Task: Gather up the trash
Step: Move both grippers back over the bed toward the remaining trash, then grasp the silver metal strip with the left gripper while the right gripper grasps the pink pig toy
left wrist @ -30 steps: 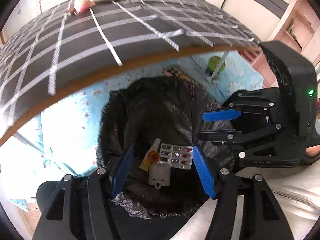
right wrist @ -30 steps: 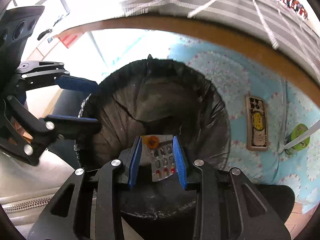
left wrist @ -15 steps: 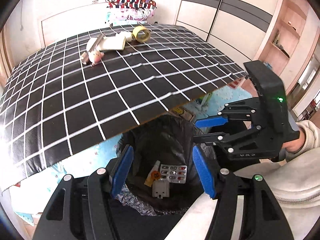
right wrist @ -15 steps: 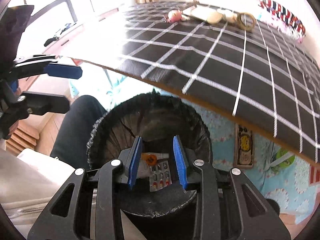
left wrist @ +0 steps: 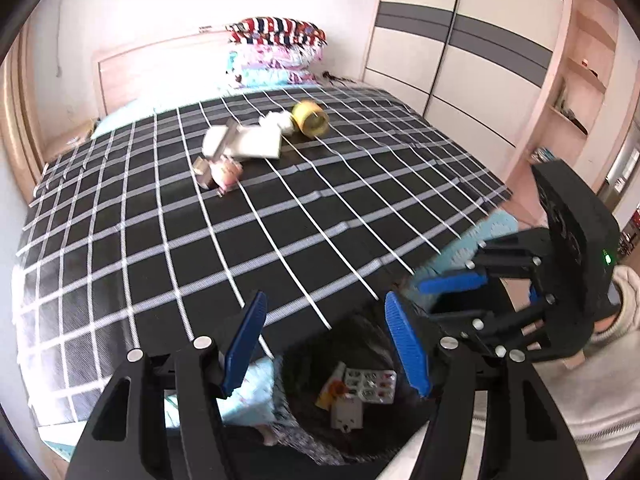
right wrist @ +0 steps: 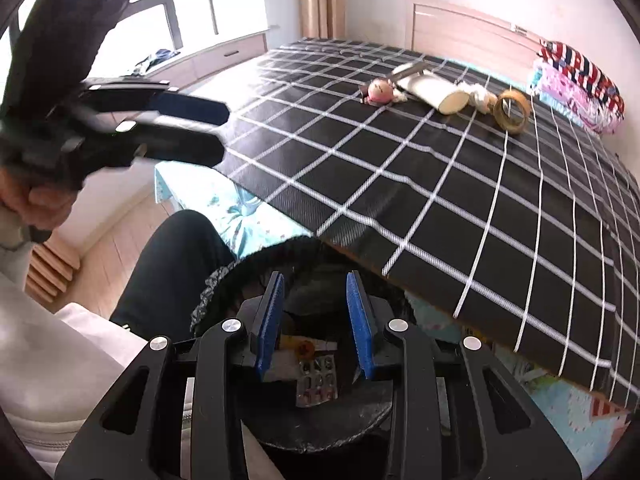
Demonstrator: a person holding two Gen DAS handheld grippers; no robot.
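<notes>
A black-lined trash bin (left wrist: 304,440) stands below the bed's edge and holds a pill blister pack (left wrist: 370,381), a small tube (left wrist: 332,386) and a white plug (left wrist: 346,414); the bin rim (right wrist: 212,292) and blister pack (right wrist: 318,382) show in the right wrist view too. My left gripper (left wrist: 326,344) is open and empty above the bin. My right gripper (right wrist: 316,320) is open and empty over it. More trash lies far up the bed: a tape roll (left wrist: 309,119), white box (left wrist: 256,142), pink toy (left wrist: 224,172).
The bed has a black-and-white checked cover (left wrist: 200,240) with stacked pillows (left wrist: 276,52) at its head. A wardrobe (left wrist: 460,40) stands to the right, a window (right wrist: 180,8) to the left. My dark-trousered leg (right wrist: 172,264) is beside the bin.
Both grippers have risen from inside the bin mouth and tilted up toward the bed top. The dropped items stay in the bin.
</notes>
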